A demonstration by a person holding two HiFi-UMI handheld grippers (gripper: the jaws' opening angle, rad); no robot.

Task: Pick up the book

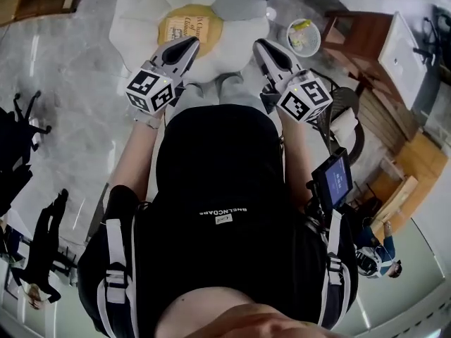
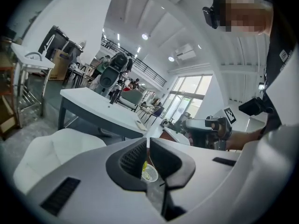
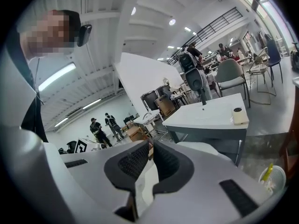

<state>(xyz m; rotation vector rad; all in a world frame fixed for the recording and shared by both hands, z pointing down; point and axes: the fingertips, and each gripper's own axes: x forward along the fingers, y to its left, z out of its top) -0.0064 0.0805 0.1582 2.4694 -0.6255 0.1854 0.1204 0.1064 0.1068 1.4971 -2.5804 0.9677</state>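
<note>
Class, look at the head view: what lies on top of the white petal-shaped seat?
A yellow book lies on the seat. The left gripper covers part of the book's near edge.

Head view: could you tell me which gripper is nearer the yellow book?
The left gripper, tip by the book; the right gripper sits farther aside.

From where I stand, the book [image 1: 189, 28] lies on the white seat [image 1: 141, 20]. Its near edge sits under the tip of the left gripper [image 1: 192, 43], and the print on its cover is too small to read. The seat's far side is cut off at the top of the head view, and its near side is hidden behind the person's body [image 1: 218, 189]. I cannot make out the yellow stuff in the round basket [image 1: 317, 42] to the right. The screen [image 1: 332, 180] at the person's right side is too small to read.
</note>
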